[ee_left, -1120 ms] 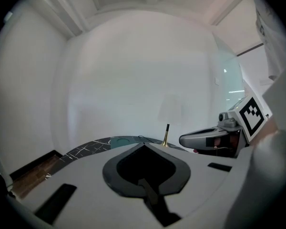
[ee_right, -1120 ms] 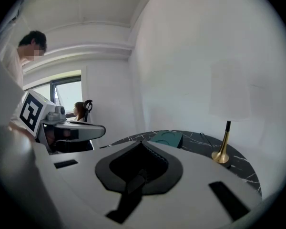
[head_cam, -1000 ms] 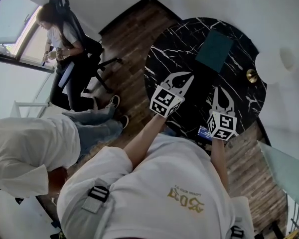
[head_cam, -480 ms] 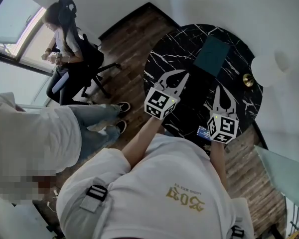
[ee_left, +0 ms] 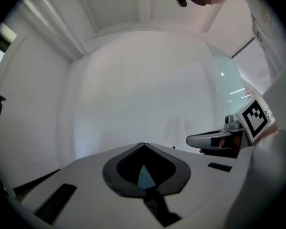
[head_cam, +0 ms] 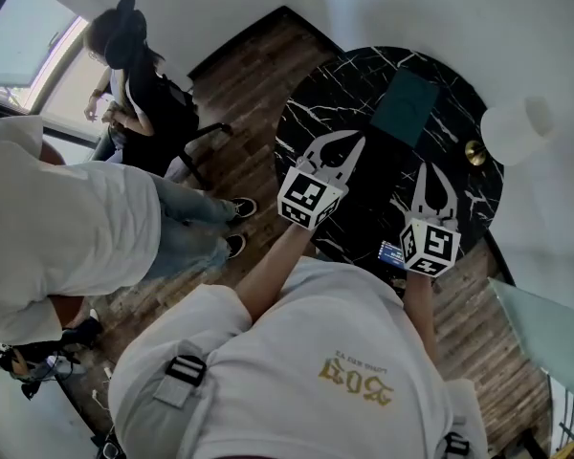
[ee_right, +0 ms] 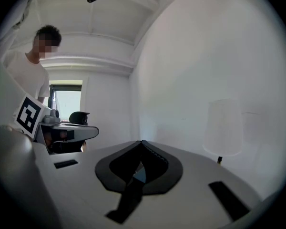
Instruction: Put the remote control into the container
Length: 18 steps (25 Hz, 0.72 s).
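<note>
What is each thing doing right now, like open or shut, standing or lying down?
left gripper: jaws shut, empty, above the table.
right gripper: jaws shut, empty, above the table.
teal container: lying flat on the table, untouched.
lamp: standing upright at the table's edge.
small screen device: lying at the near edge, screen lit.

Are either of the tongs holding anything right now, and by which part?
Nothing is held. The left tongs and the right tongs are both shut tip to tip with nothing between them, above the black marble table.
</note>
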Available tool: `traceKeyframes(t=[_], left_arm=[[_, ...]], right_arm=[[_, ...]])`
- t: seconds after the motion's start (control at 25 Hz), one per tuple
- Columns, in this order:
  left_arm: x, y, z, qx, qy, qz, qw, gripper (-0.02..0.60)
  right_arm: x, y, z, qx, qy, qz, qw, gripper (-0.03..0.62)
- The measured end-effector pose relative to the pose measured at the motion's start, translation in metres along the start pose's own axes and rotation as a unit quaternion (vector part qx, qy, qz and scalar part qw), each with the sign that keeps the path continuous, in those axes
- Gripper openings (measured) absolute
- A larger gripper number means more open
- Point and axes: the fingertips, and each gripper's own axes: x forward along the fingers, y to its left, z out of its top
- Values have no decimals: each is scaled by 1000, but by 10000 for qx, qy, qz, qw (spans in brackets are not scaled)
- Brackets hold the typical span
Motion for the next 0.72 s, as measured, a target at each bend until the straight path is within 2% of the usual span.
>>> traceKeyframes(t=[0.28, 0.44, 0.72], left_arm=[[0, 5, 3, -14, -80, 116, 9999, 6], [1, 5, 3, -173, -108, 58, 9998, 6], [6, -2, 3, -179, -94, -27, 9998, 6]], right_arm=[[2, -1, 2, -13, 12, -7, 10000, 11], [2, 0, 3, 10, 9, 0, 10000, 11], [1, -2, 4, 36, -48, -39, 10000, 11]])
